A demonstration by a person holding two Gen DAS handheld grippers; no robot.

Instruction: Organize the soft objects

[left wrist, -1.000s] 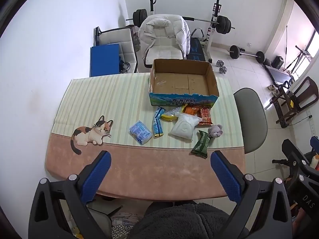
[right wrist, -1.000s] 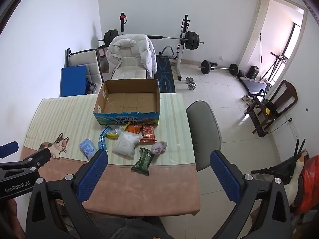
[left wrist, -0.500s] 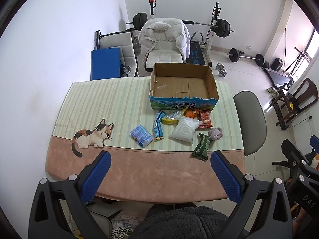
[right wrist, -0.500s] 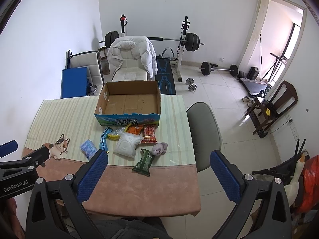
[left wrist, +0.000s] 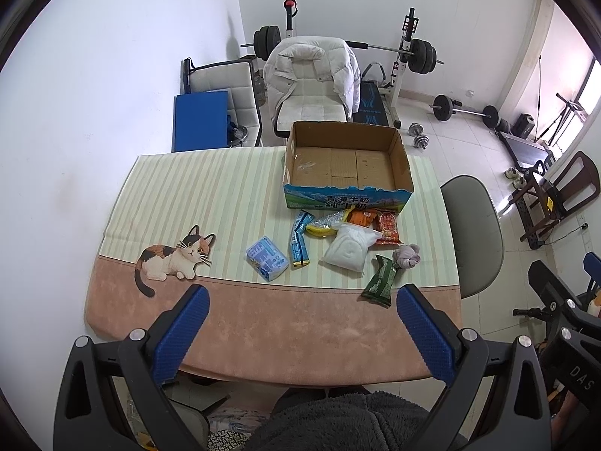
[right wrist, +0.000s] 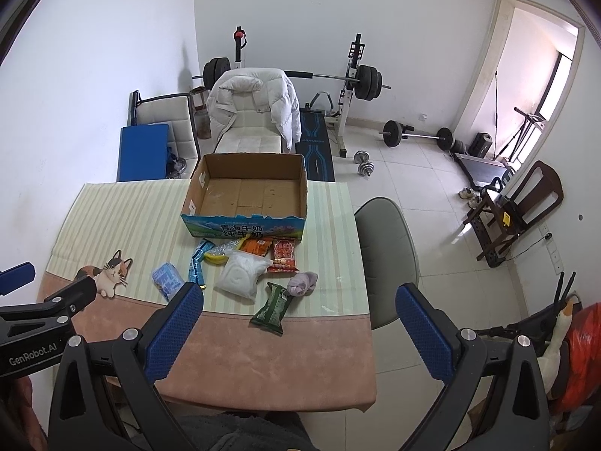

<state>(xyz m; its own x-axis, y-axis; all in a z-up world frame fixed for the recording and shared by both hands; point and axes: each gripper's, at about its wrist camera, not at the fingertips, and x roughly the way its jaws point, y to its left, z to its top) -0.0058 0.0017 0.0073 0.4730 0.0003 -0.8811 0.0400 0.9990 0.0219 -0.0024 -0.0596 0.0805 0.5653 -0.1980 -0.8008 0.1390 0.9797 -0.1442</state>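
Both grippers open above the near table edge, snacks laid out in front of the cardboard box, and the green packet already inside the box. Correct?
Not quite: the cardboard box is empty. The green packet lies on the table, per the left wrist view.

A room in a home doubling as a gym: black barbell bench rack (right wrist: 349, 86), loose steel dumbbells (right wrist: 362, 163) on white tiled floor (right wrist: 424, 195), cat-print tablecloth (left wrist: 180, 203).

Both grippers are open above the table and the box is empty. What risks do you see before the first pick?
The green packet lies close beside the small plush toy, so a wide grasp may catch both. The white bag overlaps the banana and the snack packs, so lifting it could drag them along.
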